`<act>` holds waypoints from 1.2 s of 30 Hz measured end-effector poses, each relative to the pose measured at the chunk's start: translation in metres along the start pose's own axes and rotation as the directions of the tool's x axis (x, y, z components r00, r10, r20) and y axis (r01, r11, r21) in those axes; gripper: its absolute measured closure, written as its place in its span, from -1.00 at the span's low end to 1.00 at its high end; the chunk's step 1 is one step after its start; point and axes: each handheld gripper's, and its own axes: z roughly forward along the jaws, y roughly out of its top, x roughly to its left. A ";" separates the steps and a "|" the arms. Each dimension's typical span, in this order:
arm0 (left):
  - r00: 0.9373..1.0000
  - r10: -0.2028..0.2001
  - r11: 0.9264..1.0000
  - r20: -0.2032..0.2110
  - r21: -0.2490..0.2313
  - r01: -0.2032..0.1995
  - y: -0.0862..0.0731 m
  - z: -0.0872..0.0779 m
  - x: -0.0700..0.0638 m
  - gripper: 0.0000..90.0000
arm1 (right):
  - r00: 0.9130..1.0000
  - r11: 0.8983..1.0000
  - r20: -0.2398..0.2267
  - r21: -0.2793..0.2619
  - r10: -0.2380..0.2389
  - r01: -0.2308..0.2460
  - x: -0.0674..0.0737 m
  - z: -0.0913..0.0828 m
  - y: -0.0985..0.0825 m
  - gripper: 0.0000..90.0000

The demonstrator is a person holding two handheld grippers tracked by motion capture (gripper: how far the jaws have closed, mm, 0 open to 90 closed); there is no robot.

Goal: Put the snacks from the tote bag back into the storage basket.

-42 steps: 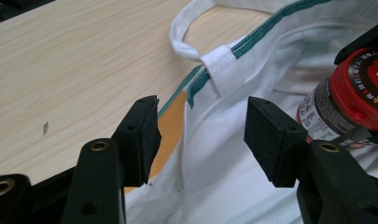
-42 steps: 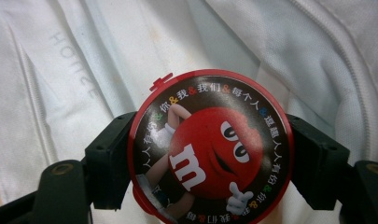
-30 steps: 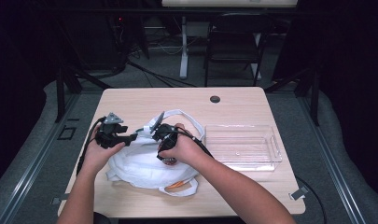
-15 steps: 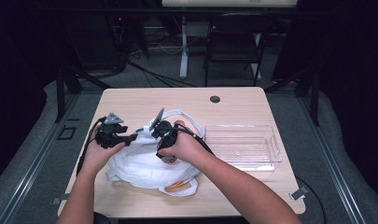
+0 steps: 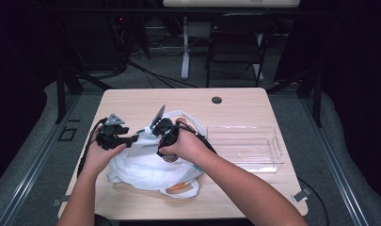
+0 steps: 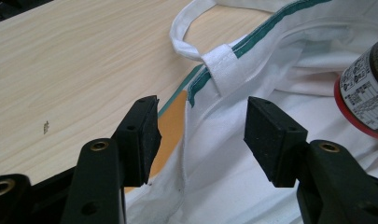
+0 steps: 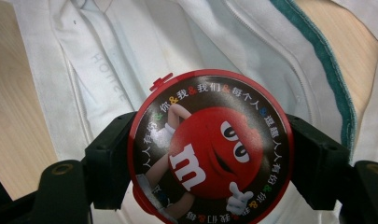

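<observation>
Two hand-held grippers work at a white cloth bag near the table's front edge.
L gripper: jaws apart astride the bag's rim. R gripper: clamped on a red M&M's candy tub over the bag's mouth. Clear tray by the right edge.

Both claws are black: the left claw has two thick square pads on arms with brass-ringed screw holes, and the right claw matches it. A grey three-cornered plate tops each in the high view, black cables trail off, and the person's forearms are bare, no sleeves.
</observation>
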 end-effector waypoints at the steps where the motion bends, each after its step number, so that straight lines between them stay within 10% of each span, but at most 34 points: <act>1: 1.000 -0.002 1.000 0.001 0.000 0.002 0.000 0.000 0.000 0.00 | 1.000 1.000 0.000 0.004 -0.001 0.001 0.000 -0.001 0.001 -0.45; 36: 1.000 -0.007 1.000 0.000 0.001 0.007 -0.001 0.001 0.001 0.00 | 1.000 1.000 -0.008 -0.012 -0.024 0.024 0.003 -0.028 0.007 -0.45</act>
